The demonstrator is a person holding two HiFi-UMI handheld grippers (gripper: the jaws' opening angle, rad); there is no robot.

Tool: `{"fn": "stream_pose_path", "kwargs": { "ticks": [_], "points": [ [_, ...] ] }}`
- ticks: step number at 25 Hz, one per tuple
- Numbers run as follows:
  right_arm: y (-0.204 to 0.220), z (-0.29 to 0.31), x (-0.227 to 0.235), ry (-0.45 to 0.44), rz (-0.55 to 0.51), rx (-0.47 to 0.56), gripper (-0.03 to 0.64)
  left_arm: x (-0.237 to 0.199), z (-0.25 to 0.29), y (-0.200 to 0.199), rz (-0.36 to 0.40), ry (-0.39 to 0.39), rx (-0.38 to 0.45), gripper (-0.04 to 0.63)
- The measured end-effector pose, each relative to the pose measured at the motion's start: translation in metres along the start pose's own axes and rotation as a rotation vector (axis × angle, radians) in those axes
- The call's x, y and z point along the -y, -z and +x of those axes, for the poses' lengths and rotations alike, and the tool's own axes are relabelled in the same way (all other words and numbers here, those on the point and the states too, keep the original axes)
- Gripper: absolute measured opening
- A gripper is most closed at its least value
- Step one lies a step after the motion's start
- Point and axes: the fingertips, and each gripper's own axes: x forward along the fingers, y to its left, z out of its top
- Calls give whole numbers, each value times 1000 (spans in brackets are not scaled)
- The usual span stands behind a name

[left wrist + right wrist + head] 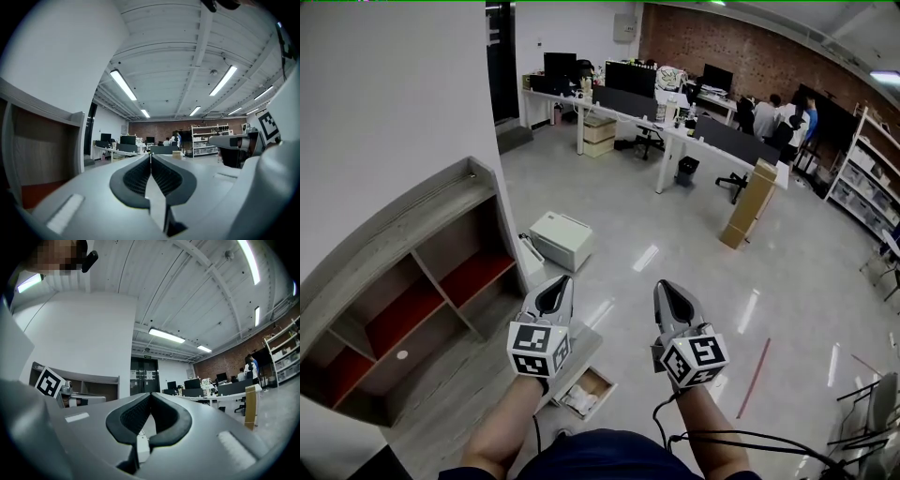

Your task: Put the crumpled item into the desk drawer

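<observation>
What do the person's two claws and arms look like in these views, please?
The left claw and right claw are light grey moulded shells tapering to a point, lined with black ribbed pads. Each carries a white cube with black square markers. Thin black cables trail from them. The forearms are uncovered; dark blue clothing shows below.

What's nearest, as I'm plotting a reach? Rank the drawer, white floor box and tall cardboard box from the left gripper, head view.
1. drawer, just below the left gripper.
2. white floor box, straight ahead.
3. tall cardboard box, far right.
</observation>
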Motion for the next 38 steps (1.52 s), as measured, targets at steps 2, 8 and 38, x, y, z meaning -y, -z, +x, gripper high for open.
{"fn": "stream_pose_path", "kwargs": {
  "ticks": [2, 8, 38],
  "points": [
    [2, -2, -1, -5, 7, -1, 6, -1, 0, 1, -7, -4, -4, 8],
    [1, -6, -3, -3, 42, 25, 6, -11, -4, 5, -45, -11, -16, 8],
    [5, 4, -24, -34, 34, 10, 5, -14, -5, 18, -82, 34, -19, 8]
  ]
}}
